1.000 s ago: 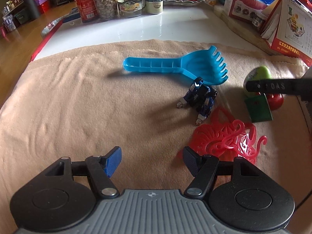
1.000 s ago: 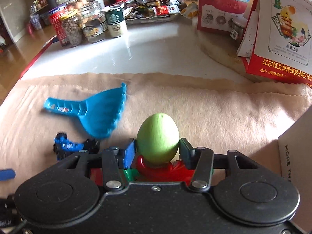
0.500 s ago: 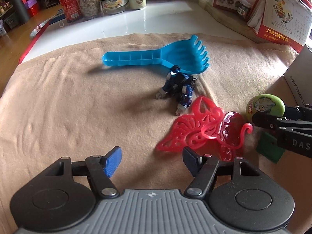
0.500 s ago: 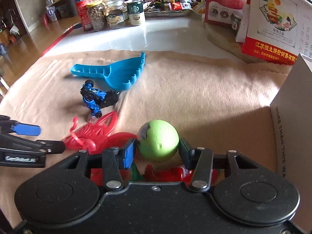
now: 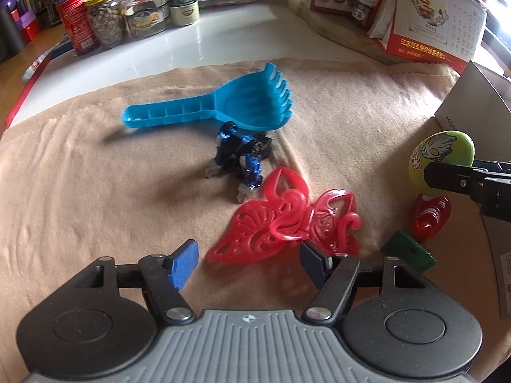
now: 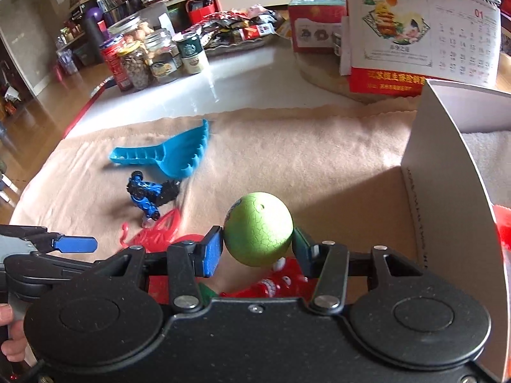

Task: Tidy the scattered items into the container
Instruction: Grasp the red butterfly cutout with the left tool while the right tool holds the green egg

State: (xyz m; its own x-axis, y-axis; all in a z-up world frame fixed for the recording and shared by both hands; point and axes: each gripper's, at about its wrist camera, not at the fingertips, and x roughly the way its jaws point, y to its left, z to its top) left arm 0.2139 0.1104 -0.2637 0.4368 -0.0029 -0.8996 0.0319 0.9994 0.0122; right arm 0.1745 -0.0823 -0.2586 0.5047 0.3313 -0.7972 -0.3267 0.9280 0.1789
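Observation:
My right gripper [image 6: 257, 250] is shut on a green egg toy [image 6: 258, 229], held above the tan cloth just left of the white box [image 6: 447, 172]. The egg [image 5: 442, 159] also shows at the right edge of the left wrist view. My left gripper [image 5: 247, 263] is open and empty, low over the cloth, just short of a red butterfly cutout [image 5: 284, 220]. Beyond it lie a blue robot toy [image 5: 242, 156] and a blue rake scoop [image 5: 217, 107]. A red toy [image 5: 431, 215] and a green block [image 5: 408, 250] lie under the egg.
Jars and cans [image 5: 127, 22] stand at the back left on the white tabletop. A desk calendar [image 6: 421, 38] and boxes stand at the back right behind the white box. A person's hand [image 6: 11, 335] shows at the lower left of the right wrist view.
The right gripper has carried the egg up and to the right, toward the white box. The left gripper has shifted right, bringing the red butterfly just ahead of its fingers.

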